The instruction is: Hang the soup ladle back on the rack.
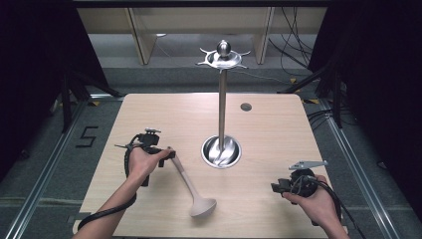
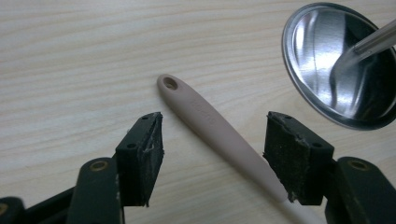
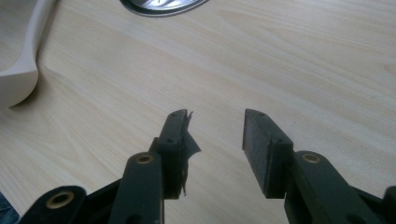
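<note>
the ladle (image 1: 191, 186) lies flat on the table (image 1: 278, 129), handle between the left gripper's (image 2: 212, 154) spread, released jaws. right gripper (image 3: 215, 144) gapes, holding nothing. closing off-centre could skid the handle toward the stand's base (image 1: 221, 152).

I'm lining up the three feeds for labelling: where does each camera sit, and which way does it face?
High view: above the table's near side, looking forward and down; both forearms, left tool, right tool.
Left gripper view: on the left tool, looking down at the ladle handle between its open jaws.
Right gripper view: on the right tool, facing bare table; jaws open.
All three share the ladle and the stand's base.
</note>
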`<state>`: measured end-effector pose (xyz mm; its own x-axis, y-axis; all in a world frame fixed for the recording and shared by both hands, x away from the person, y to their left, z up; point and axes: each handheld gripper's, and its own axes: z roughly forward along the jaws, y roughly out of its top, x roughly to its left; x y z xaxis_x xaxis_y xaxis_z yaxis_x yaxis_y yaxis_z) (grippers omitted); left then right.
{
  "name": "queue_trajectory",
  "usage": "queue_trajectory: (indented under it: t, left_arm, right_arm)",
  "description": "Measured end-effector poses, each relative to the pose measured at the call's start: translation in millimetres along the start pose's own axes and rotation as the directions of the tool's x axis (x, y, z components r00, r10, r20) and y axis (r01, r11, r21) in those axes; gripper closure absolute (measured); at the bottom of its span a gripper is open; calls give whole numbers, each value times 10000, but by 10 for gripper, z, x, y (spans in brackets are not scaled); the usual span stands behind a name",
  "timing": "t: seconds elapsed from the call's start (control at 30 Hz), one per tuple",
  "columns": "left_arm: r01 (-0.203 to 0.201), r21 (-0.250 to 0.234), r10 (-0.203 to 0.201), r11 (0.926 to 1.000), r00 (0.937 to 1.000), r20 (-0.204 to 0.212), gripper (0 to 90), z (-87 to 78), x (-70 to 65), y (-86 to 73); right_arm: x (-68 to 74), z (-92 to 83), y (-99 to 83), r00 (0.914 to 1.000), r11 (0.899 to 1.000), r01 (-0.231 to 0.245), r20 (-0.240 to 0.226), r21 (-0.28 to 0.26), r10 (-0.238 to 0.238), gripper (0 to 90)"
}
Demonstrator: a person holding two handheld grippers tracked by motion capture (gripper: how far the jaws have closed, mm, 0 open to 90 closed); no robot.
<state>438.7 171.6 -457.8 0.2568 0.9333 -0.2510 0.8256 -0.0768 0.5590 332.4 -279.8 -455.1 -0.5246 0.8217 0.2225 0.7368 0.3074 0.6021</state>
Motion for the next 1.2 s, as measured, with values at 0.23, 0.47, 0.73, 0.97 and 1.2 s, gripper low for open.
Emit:
queue_trajectory:
  t: [0.23,0.47,0.73,0.97,1.2]
  left_arm:
    - [35,417,-39,9991,10000,87,379,89,-101,41]
    - [11,1075,3,9942,9999,-137,378,211,-253,63]
    - [38,1488,31,9889,9989,-460,366,221,-343,-21]
    - [-53,1885,136,9821,9990,-431,372,268,-416,-175]
    - [-707,2230,860,9723,9945,-599,403,292,-457,-215]
  right_arm:
    - [0,20,23,9987,9993,-347,-366,152,352,600]
    - [-51,-9,-8,10000,10000,73,-41,21,-73,593]
    - [2,-43,-26,9986,9986,-498,-141,186,501,585]
    - [7,-12,-30,9987,9985,-462,-223,306,469,578]
    - [-11,-4,-30,9984,9981,-524,-212,310,530,571]
